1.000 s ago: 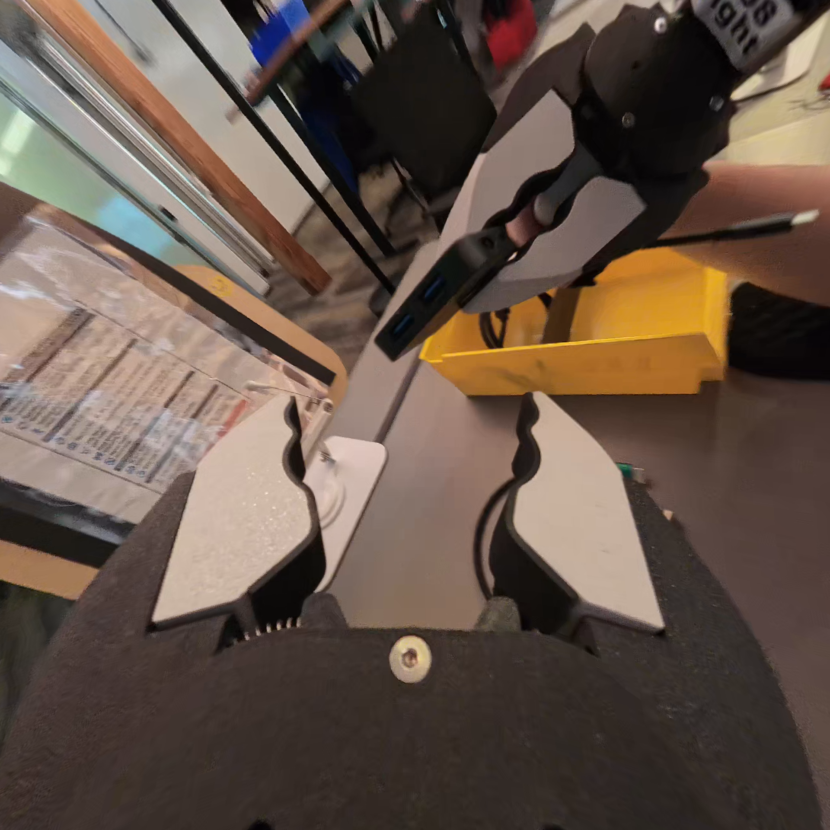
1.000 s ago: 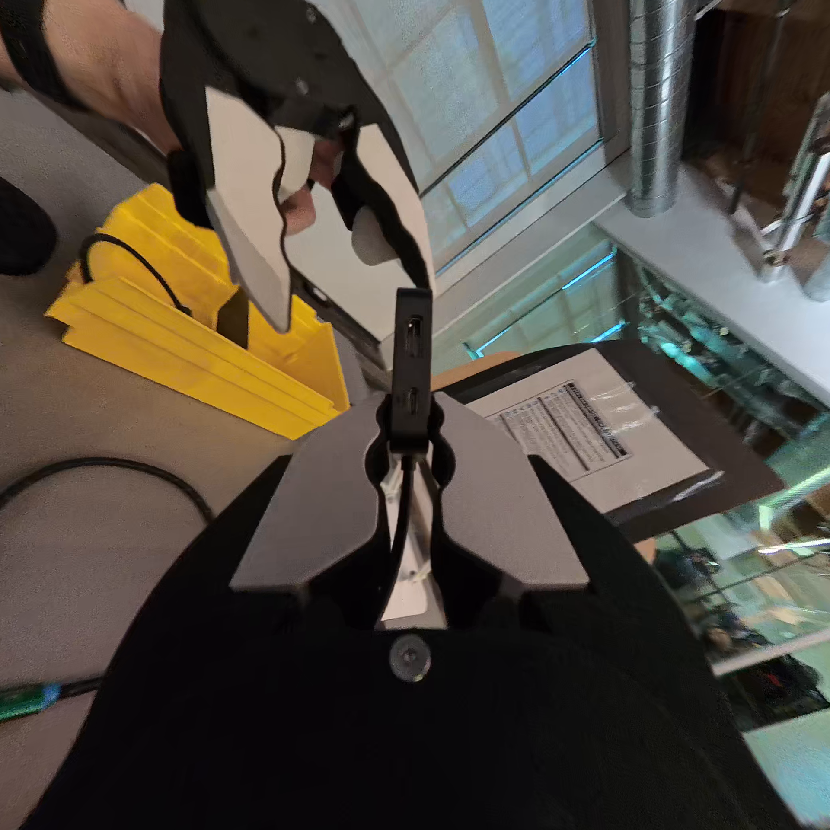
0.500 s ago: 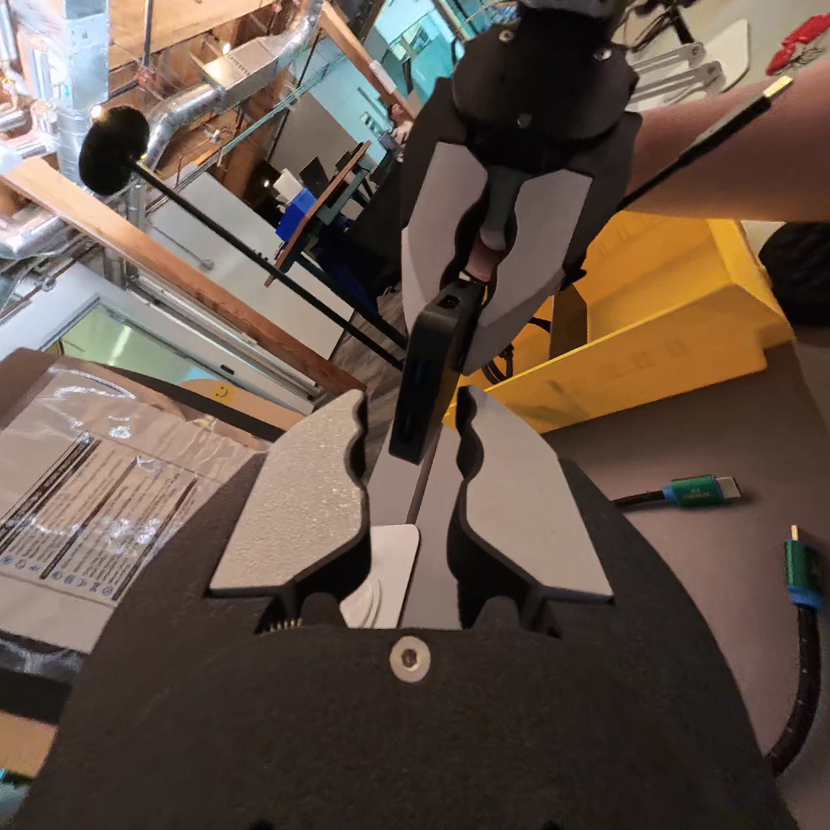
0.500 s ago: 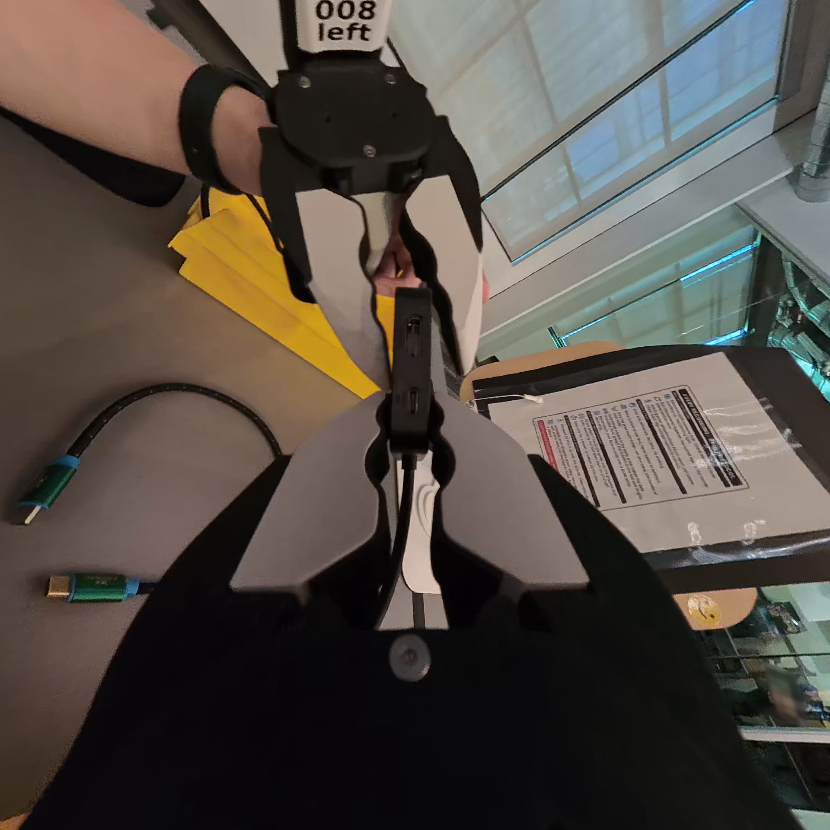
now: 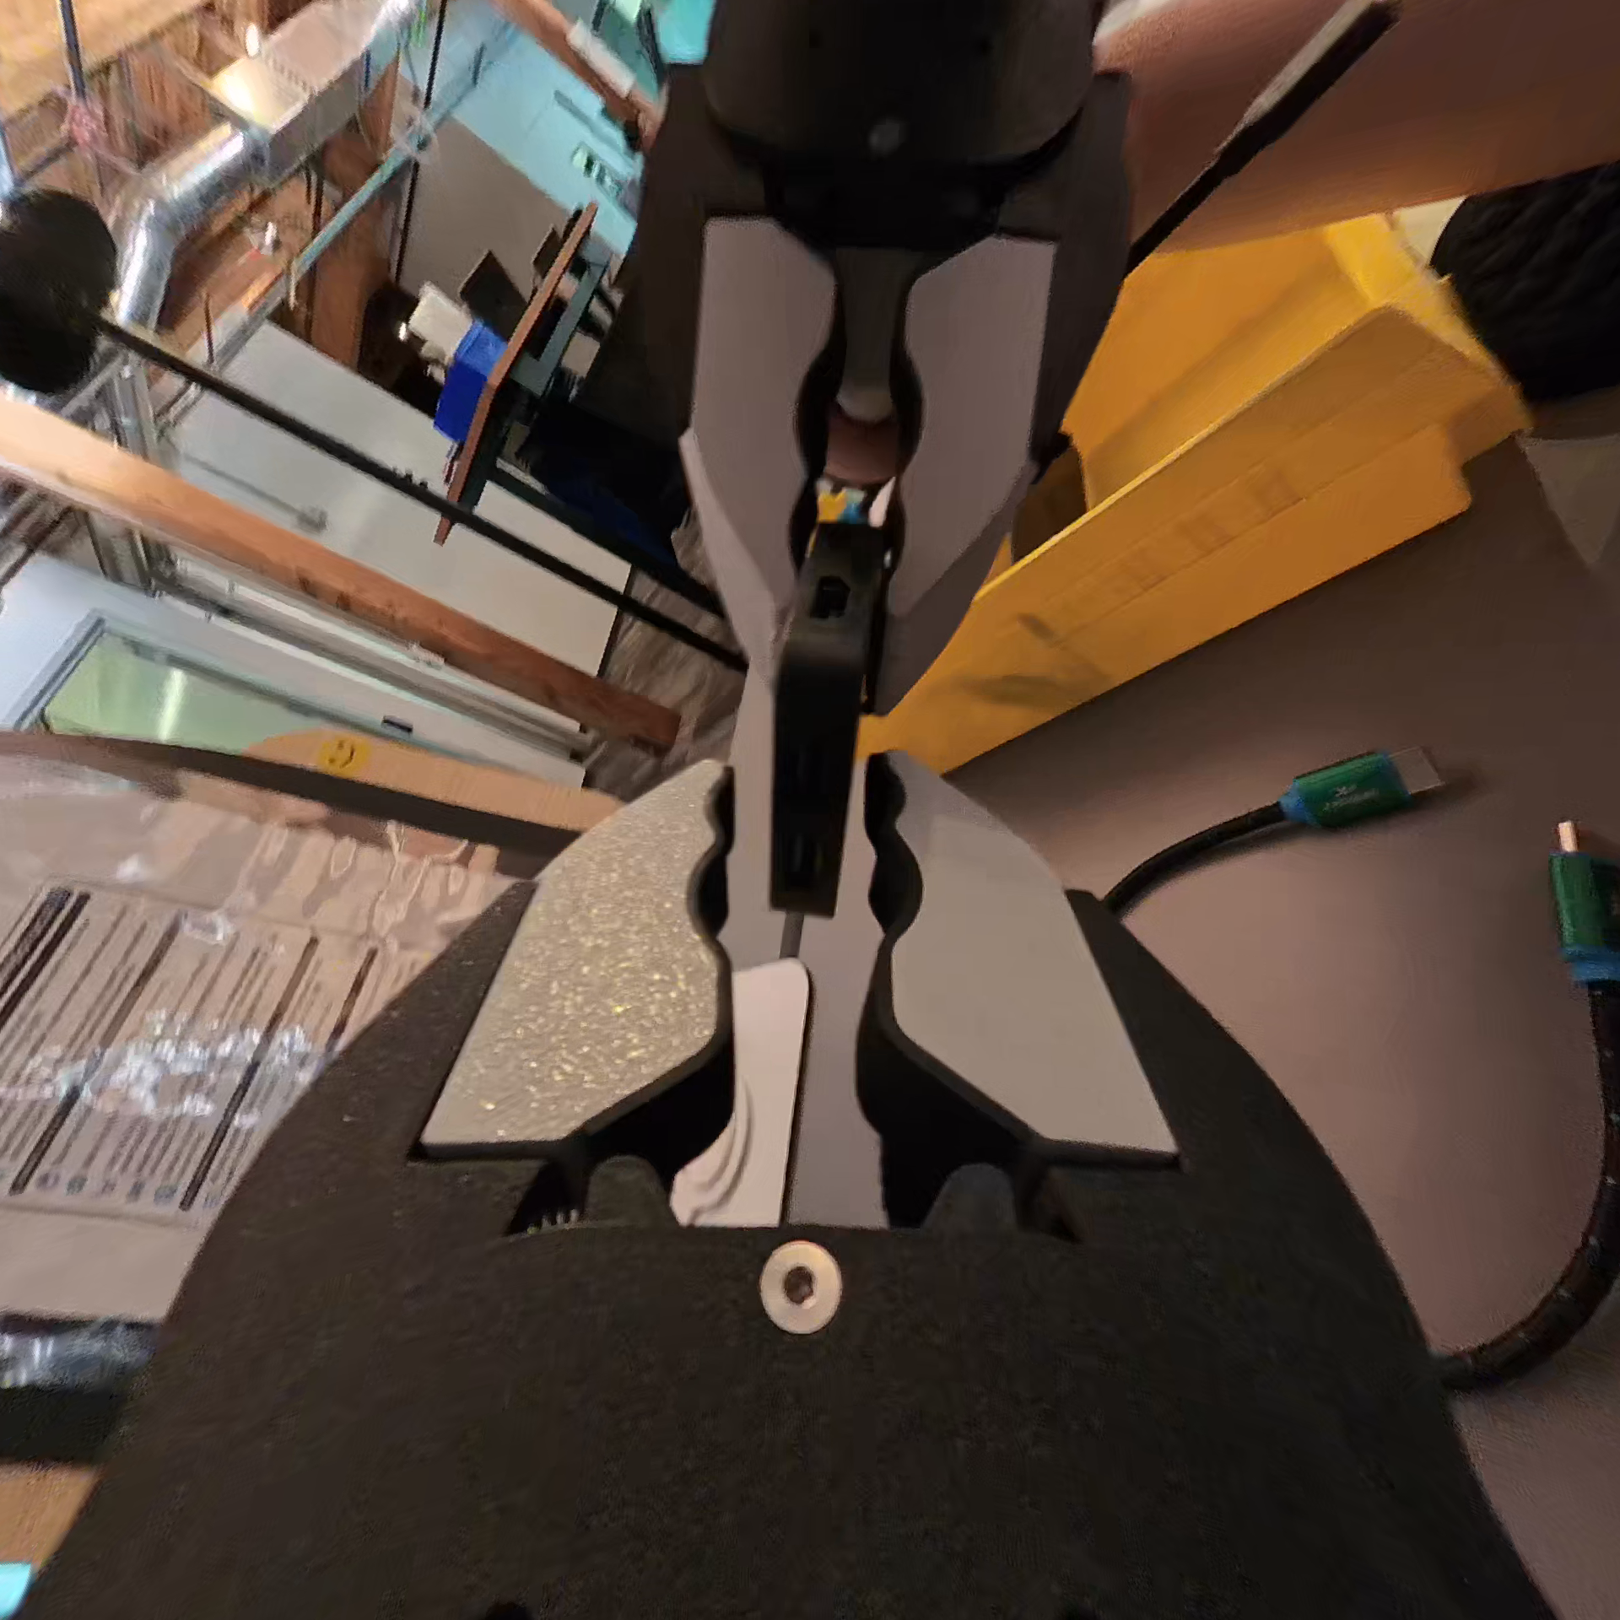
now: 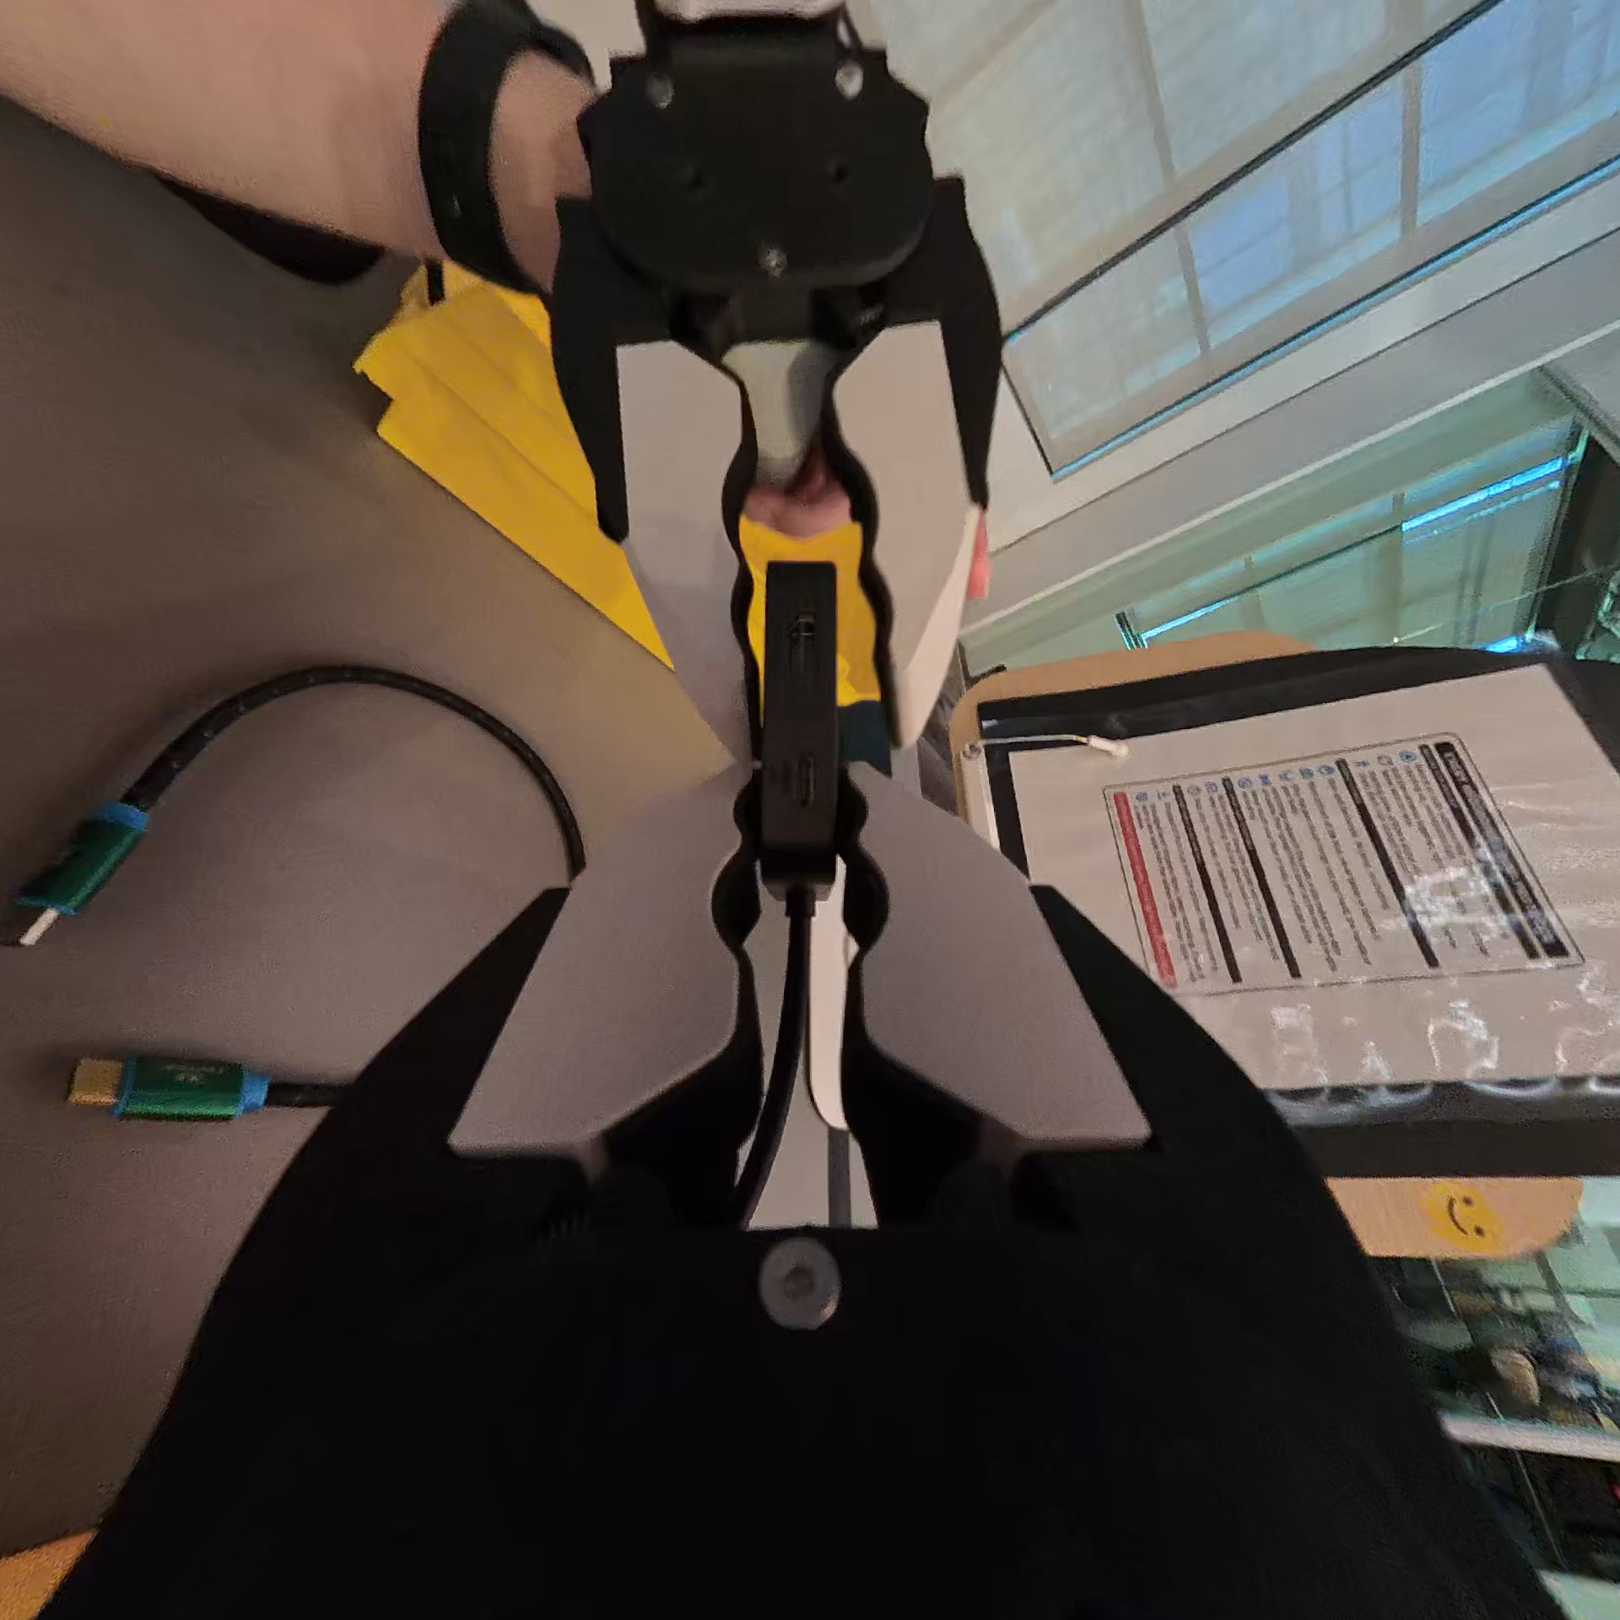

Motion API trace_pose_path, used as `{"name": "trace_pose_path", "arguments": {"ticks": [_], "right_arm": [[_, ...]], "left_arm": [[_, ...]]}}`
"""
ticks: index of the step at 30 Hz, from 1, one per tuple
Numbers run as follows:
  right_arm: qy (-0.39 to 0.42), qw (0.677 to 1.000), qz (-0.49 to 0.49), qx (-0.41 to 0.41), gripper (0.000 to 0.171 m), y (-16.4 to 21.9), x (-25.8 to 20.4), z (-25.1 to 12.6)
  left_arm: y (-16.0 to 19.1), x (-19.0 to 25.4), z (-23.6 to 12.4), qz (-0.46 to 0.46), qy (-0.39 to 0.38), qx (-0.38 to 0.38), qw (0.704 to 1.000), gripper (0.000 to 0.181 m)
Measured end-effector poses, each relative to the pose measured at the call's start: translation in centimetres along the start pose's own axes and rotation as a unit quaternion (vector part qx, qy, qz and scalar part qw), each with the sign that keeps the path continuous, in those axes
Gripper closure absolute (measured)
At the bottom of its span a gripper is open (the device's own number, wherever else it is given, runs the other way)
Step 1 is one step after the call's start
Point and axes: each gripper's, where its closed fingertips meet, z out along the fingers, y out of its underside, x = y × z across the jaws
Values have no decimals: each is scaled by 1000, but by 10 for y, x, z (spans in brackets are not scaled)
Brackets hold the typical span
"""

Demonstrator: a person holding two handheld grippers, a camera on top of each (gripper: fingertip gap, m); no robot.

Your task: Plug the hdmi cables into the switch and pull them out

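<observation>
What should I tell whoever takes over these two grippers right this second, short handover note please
Right gripper: shut on the black switch, held up off the grey table, its own lead trailing back between the fingers.
Left gripper: open, fingers on either side of the switch's free end, not clamped.
HDMI cables: both green-and-blue plugs, one and the other, lie loose on the table on the right gripper's left.
Yellow bin sits behind the grippers.
Done: switch picked up and presented to the left gripper.
Left: nothing is plugged in yet; every insertion and pull-out remains.
</observation>
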Motion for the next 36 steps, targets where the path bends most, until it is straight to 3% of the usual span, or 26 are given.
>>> {"name": "trace_pose_path", "arguments": {"ticks": [1, 5, 9, 14, 18, 23, 26, 36], "right_arm": [[6, 1000, 2, -15, 156, 6, 2, 2], [4, 997, 23, -78, 157, 31, -2, 13], [-4, 985, -3, -173, 157, 50, -19, 39], [-16, 975, -2, -223, 157, 43, -55, 84], [-51, 945, -110, -305, 156, 25, -82, 91], [-121, 969, -83, -200, 157, -21, -154, 127], [-93, 966, -130, -204, 157, -24, -168, 140], [-131, 952, -131, -245, 145, -18, -195, 142]], "left_arm": [[6, -2, -2, -10, -1, -17, 1000, 146], [27, -15, -26, -26, -8, -88, 996, 138], [17, -50, -71, -45, -80, -84, 992, 140], [9, -77, -115, -50, -152, -87, 983, 140], [1, -83, -128, -57, -172, -72, 981, 140], [-6, -83, -133, -57, -175, -66, 981, 141], [-7, -84, -135, -53, -179, -68, 980, 140], [-3, -85, -136, -71, -175, -62, 980, 138]]}}
